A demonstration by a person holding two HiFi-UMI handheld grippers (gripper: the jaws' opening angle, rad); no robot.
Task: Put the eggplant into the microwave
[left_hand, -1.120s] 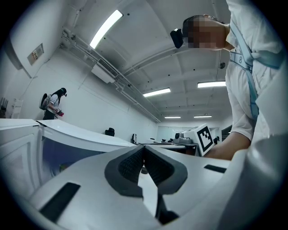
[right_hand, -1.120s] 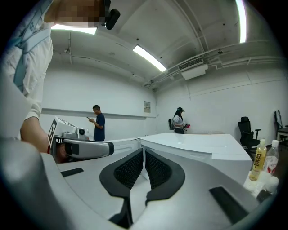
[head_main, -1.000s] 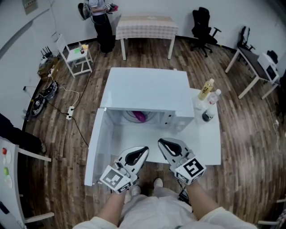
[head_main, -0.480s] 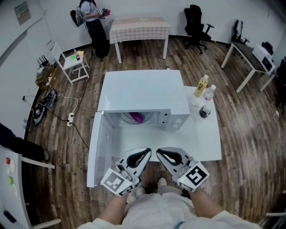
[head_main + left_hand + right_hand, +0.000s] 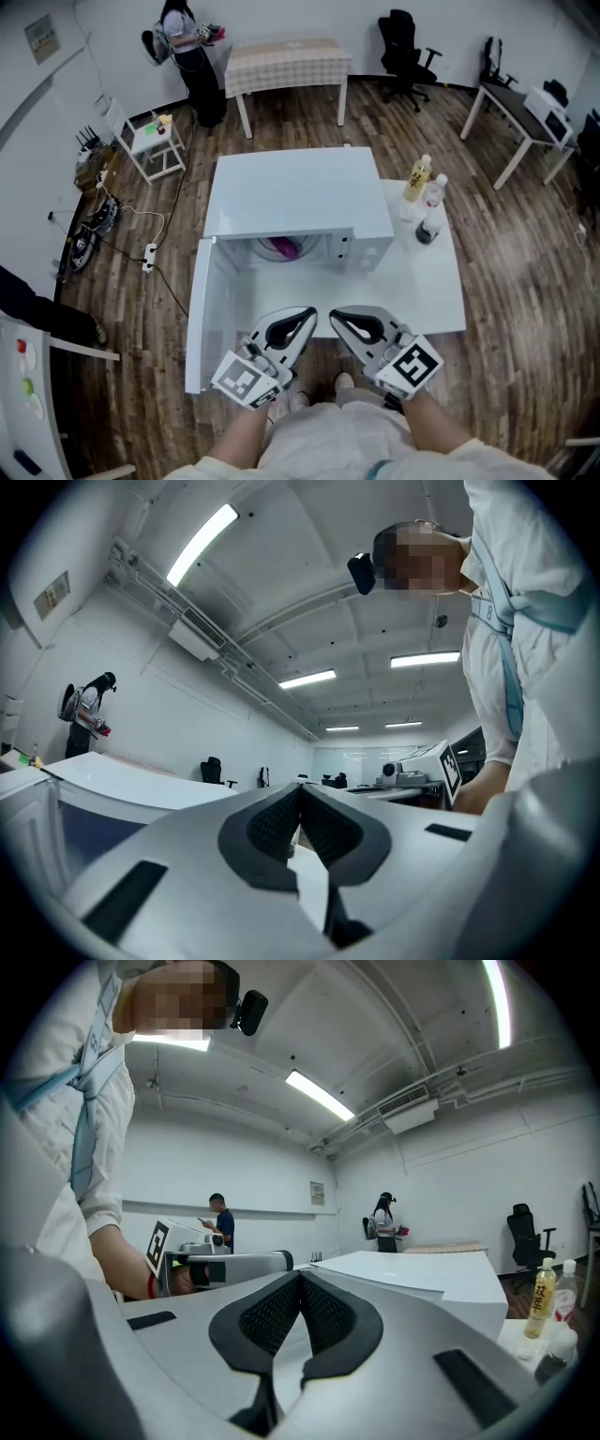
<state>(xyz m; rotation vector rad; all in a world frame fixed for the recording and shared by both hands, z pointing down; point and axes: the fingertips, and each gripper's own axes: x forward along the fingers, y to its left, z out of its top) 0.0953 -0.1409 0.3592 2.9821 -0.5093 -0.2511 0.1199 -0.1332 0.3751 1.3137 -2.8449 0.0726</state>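
Right of the microwave (image 5: 295,197), bottles (image 5: 418,180) stand on the table (image 5: 412,291), door (image 5: 199,314) open.

We are standing in an office-like lab room: black office chairs (image 5: 405,42) are sitting by the white walls, a work desk (image 5: 511,105) is lining one side, a power strip (image 5: 150,253) is trailing over the wood-plank floor (image 5: 525,272), and strip lights (image 5: 202,541) are glowing overhead.
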